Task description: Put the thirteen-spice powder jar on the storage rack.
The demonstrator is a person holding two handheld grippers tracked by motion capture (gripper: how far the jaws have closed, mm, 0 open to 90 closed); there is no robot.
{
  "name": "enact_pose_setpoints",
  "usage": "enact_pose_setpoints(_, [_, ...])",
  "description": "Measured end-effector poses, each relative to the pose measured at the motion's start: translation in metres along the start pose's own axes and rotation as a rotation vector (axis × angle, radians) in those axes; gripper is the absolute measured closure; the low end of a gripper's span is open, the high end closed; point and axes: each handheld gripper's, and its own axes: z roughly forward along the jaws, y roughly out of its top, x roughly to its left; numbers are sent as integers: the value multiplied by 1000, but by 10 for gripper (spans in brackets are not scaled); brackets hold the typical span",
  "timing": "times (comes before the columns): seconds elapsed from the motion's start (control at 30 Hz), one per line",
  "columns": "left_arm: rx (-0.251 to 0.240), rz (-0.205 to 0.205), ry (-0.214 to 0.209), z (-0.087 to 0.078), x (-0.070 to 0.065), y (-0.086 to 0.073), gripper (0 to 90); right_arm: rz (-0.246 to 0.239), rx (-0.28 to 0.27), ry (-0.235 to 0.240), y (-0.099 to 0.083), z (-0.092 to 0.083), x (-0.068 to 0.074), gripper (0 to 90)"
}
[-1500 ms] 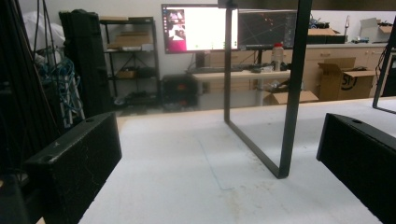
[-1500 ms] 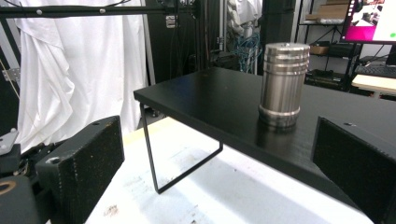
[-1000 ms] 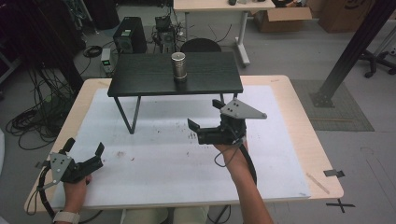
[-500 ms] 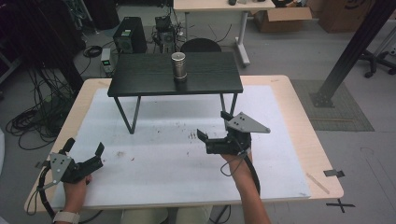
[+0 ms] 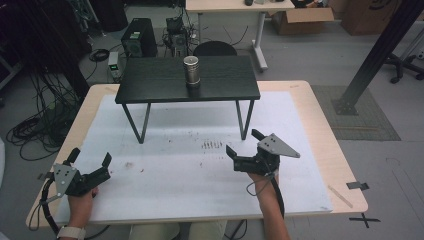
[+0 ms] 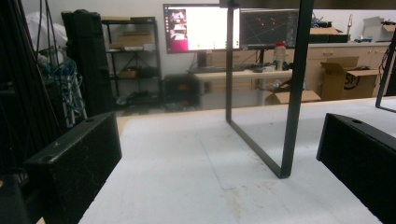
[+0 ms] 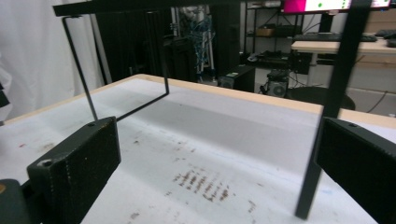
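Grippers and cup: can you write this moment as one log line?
left gripper: open, empty, low | right gripper: open, empty, before riser | cup: upright on riser

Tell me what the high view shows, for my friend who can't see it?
A person holds two open black grippers over a white-covered table, the left gripper near the front left corner and the right gripper right of the middle. Behind them a metal cup stands upright on a small black shelf.

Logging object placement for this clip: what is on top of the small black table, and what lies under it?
A metal cup stands upright on the small black table. Under it, only the white mat shows between the legs; the part beneath the tabletop itself is covered in the high view.
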Motion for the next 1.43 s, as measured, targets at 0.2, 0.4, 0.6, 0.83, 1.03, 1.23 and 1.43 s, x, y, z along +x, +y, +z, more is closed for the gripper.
enact_pose_setpoints(0.2, [0,0,1,0,0,0,2,24,-22,-23,-21,-5,-7,0])
enact_pose_setpoints(0.4, [2,0,3,0,0,0,2,45,-34,-52,-39,-7,-11,0])
enact_pose_setpoints(0.6, [3,0,3,0,0,0,2,61,-59,-77,-53,-8,-10,0])
enact_pose_setpoints(0.83, [2,1,4,0,0,0,2,53,-93,-116,-67,-8,-5,0])
enact_pose_setpoints(1.03, [1,1,5,0,0,0,2,22,-110,-145,-69,-9,-1,0])
enact_pose_setpoints(1.23, [4,0,7,0,0,0,2,-23,-138,-175,-71,-11,5,4])
enact_pose_setpoints(1.43, [8,-4,7,1,0,0,2,-65,-162,-189,-73,-12,10,2])
